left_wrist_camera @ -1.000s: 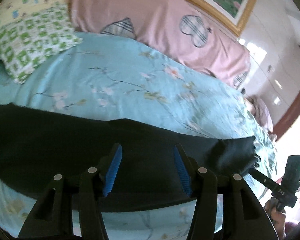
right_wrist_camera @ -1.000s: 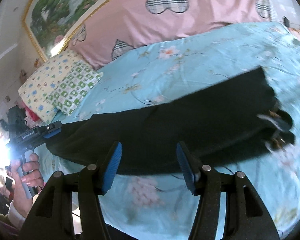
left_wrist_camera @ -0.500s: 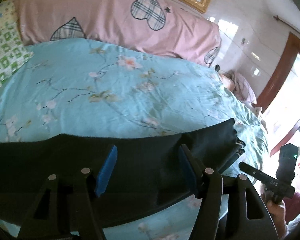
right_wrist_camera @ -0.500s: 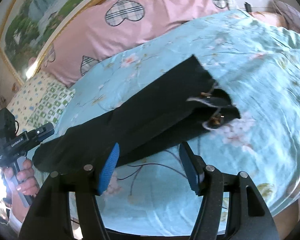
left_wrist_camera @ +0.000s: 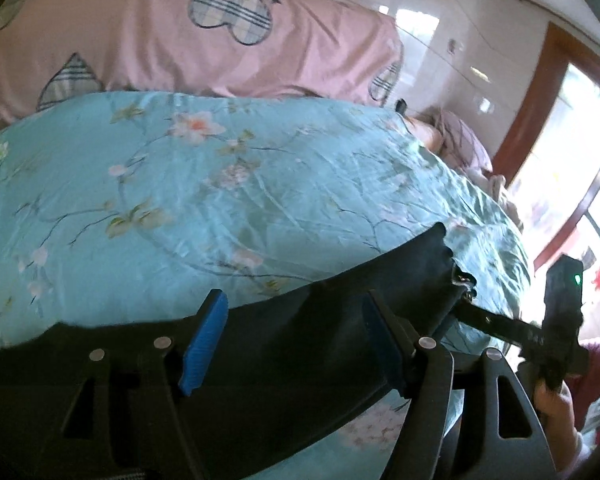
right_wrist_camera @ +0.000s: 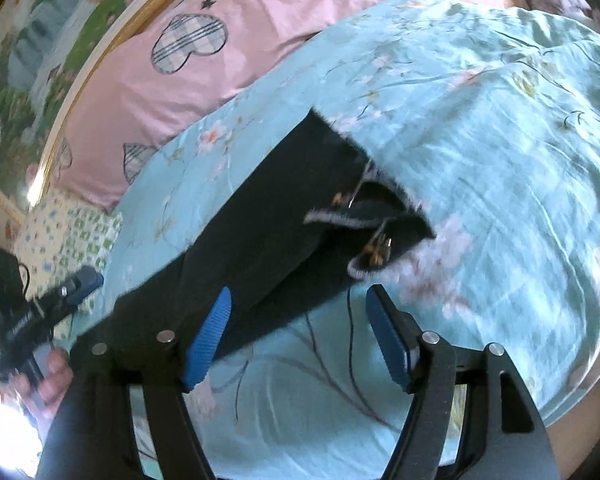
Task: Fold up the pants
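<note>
Black pants (left_wrist_camera: 292,344) lie folded lengthwise in a long strip across the blue floral bedspread (left_wrist_camera: 220,184). In the left wrist view my left gripper (left_wrist_camera: 292,336) is open and empty, its blue pads over the middle of the strip. In the right wrist view the pants (right_wrist_camera: 276,240) run diagonally, waistband with zipper and button (right_wrist_camera: 372,236) at the far right end. My right gripper (right_wrist_camera: 300,328) is open and empty, just short of the waistband end. The right gripper's tip also shows in the left wrist view (left_wrist_camera: 476,316), close to the waistband.
A pink pillow with plaid hearts (left_wrist_camera: 180,44) and a green checked pillow (right_wrist_camera: 80,236) lie at the head of the bed. A framed picture (right_wrist_camera: 40,60) hangs above. A doorway and window (left_wrist_camera: 572,160) are to the right. The bed edge (right_wrist_camera: 572,396) is near the right gripper.
Both views have swung toward the waistband end of the pants. The right gripper has drawn closer to the waistband. Both grippers stay open and the pants lie flat.
</note>
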Demonstrator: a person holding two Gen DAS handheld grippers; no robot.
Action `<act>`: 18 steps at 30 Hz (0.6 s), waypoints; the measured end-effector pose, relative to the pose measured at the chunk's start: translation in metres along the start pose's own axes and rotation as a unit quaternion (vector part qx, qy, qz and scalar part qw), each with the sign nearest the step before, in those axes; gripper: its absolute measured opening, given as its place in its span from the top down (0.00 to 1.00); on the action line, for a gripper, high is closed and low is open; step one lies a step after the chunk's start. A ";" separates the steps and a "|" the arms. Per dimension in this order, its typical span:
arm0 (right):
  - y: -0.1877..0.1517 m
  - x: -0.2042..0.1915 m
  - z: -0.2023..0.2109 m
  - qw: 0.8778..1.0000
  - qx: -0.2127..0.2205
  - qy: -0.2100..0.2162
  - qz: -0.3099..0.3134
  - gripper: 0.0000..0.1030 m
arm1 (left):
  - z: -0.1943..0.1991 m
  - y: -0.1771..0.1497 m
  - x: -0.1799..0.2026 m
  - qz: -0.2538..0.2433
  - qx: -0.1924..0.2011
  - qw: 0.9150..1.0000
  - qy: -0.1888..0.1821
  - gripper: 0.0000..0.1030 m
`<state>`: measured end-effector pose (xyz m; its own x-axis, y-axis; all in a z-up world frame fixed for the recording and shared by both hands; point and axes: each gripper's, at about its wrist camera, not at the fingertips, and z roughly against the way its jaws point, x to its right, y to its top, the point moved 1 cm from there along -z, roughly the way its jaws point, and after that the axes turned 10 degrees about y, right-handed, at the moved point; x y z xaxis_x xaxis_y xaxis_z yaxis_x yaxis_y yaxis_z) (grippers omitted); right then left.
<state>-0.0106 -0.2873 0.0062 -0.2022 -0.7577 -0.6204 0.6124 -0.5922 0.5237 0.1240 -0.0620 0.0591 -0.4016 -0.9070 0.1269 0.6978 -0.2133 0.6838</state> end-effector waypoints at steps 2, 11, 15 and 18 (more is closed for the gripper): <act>0.007 0.002 -0.004 1.000 0.006 -0.002 -0.015 0.31 | -0.007 0.005 0.008 -0.013 -0.008 1.000 -0.007 0.29; 0.025 0.019 -0.015 0.997 0.051 0.020 -0.051 0.67 | -0.040 0.024 0.056 -0.097 -0.044 0.994 -0.038 0.29; 0.023 0.031 -0.010 0.998 0.043 0.036 -0.036 0.85 | -0.056 0.032 0.078 -0.133 -0.066 0.987 -0.068 0.29; 0.018 0.038 0.001 0.997 0.047 0.057 -0.026 0.87 | -0.071 0.042 0.100 -0.167 -0.078 0.979 -0.090 0.29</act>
<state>-0.0085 -0.3268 -0.0071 -0.1400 -0.6925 -0.7077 0.5278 -0.6570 0.5384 0.1550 -0.1872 0.0496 -0.7106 -0.7018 0.0499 0.5870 -0.5522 0.5921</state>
